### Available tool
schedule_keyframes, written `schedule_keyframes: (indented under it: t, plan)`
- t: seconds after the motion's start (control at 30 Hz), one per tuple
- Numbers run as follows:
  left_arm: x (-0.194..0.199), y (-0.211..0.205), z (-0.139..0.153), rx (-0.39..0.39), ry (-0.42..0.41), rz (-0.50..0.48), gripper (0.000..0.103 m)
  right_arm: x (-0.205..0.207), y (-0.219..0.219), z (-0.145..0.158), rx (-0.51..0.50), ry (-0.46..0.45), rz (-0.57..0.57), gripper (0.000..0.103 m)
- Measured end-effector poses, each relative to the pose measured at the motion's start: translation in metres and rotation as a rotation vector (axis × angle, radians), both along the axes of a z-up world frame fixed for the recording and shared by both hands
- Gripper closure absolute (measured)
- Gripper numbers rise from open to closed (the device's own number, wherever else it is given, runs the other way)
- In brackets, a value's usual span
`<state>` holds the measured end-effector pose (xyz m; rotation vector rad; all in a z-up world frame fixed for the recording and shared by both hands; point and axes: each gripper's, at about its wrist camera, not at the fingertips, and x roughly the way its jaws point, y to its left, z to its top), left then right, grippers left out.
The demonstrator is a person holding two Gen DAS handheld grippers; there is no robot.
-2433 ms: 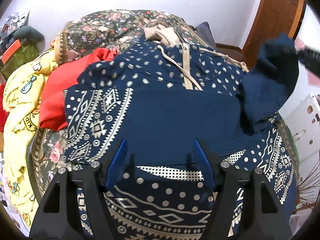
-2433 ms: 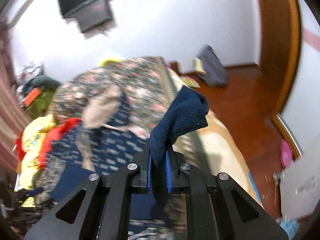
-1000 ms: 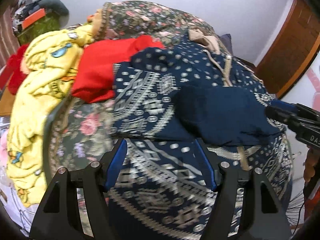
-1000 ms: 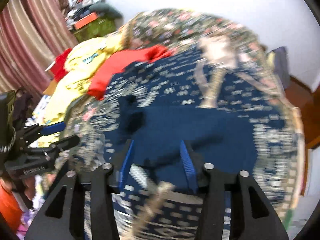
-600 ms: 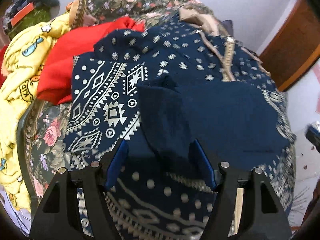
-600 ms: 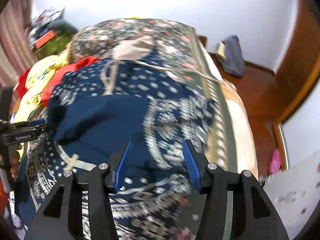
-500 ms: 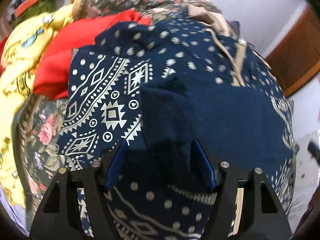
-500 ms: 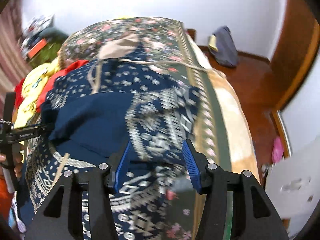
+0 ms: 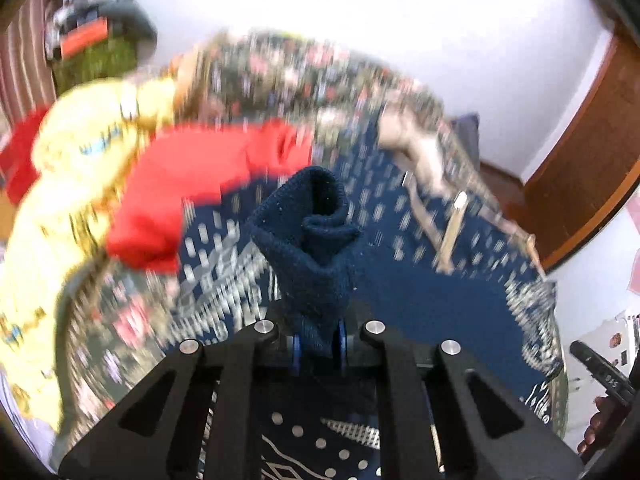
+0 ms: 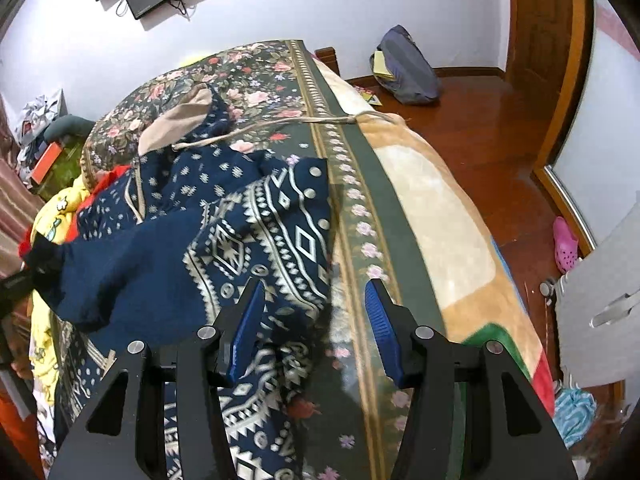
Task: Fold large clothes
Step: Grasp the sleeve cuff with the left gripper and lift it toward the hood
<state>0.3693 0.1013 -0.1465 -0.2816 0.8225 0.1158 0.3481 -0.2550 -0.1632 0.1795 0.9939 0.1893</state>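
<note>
A large navy hoodie [image 10: 224,220] with white geometric patterns and a tan hood lies spread on the bed; it also shows blurred in the left wrist view [image 9: 440,296]. My left gripper [image 9: 318,346] is shut on the plain navy ribbed cuff [image 9: 316,240] of a sleeve and holds it lifted above the hoodie. In the right wrist view that sleeve [image 10: 80,276] stretches to the left edge. My right gripper [image 10: 316,320] is open and empty, hovering over the hoodie's right patterned edge and the blanket.
The bed carries a floral blanket [image 10: 256,80]. A red garment [image 9: 192,188] and a yellow one [image 9: 68,184] lie at the left. On the wooden floor [image 10: 480,120] to the right sit a grey bag [image 10: 404,68] and a pink shoe [image 10: 565,246].
My left gripper has closed on the navy cuff and lifted it; before it was open above the folded sleeve. My right gripper, earlier holding the other cuff, stays open and has shifted right.
</note>
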Motion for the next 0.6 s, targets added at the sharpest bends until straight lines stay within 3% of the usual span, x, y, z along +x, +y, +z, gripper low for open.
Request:
schedule_keyframes:
  t: [0.1, 0.23, 0.37, 0.6]
  plan:
    - [-0.006, 0.002, 0.027, 0.031, -0.082, -0.008, 0.091, 0.005, 0.006, 0.002, 0.012, -0.009, 0.015, 0.055]
    - [-0.008, 0.003, 0.037, 0.097, -0.115, -0.002, 0.091, 0.010, 0.019, -0.005, 0.013, 0.011, 0.042, 0.055]
    - [-0.007, 0.018, 0.015, 0.086, -0.047, 0.017, 0.091, 0.013, 0.031, -0.023, 0.020, 0.070, 0.079, 0.055]
    - [-0.005, 0.048, -0.054, 0.077, 0.165, 0.016, 0.088, 0.009, 0.037, -0.042, -0.015, 0.110, 0.112, 0.054]
